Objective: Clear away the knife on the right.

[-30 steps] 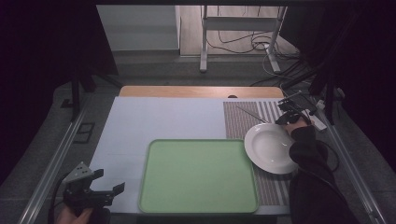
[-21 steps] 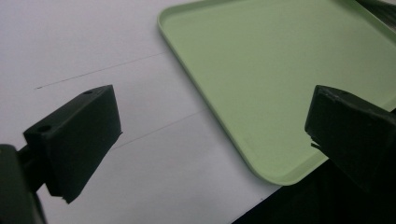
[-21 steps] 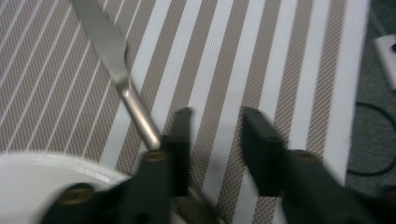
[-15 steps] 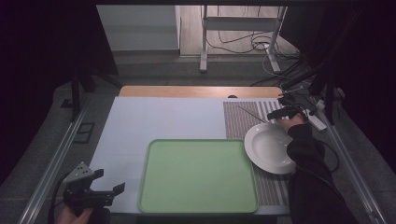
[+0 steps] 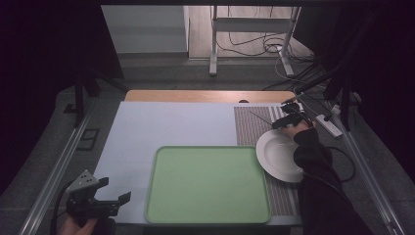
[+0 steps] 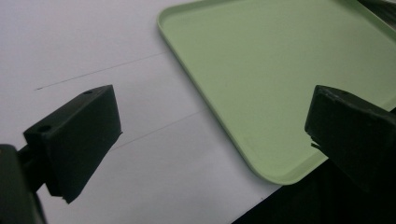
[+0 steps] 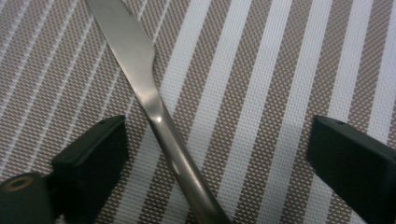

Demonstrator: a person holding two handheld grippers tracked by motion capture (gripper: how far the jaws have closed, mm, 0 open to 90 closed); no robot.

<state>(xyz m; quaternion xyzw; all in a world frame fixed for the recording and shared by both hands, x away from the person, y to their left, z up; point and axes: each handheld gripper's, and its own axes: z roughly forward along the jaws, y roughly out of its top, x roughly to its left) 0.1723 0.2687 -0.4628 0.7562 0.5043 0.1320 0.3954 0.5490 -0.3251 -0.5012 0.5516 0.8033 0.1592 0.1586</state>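
A steel table knife (image 7: 154,116) lies flat on the brown-and-white striped placemat (image 7: 280,70), running up between my right gripper's jaws. My right gripper (image 7: 215,126) is open; its jaws have just been opening, and neither pad touches the knife. In the high view the right gripper (image 5: 285,120) hovers over the mat (image 5: 249,127) just beyond the white plate (image 5: 279,154), with the knife (image 5: 259,119) to its left. My left gripper (image 5: 116,190) stands open and empty at the table's front left, beside the green tray (image 5: 208,183). In its own view the left gripper (image 6: 212,112) faces the tray's (image 6: 280,70) near corner.
The white table top (image 5: 166,127) stretches left of the mat, with a wooden strip (image 5: 205,96) at its far edge. A white power strip (image 5: 329,125) and cables lie off the right side. Metal rails (image 5: 58,166) run along both sides.
My right gripper has shifted a little to the left along the plate's far rim, over the knife. The left gripper has kept still.
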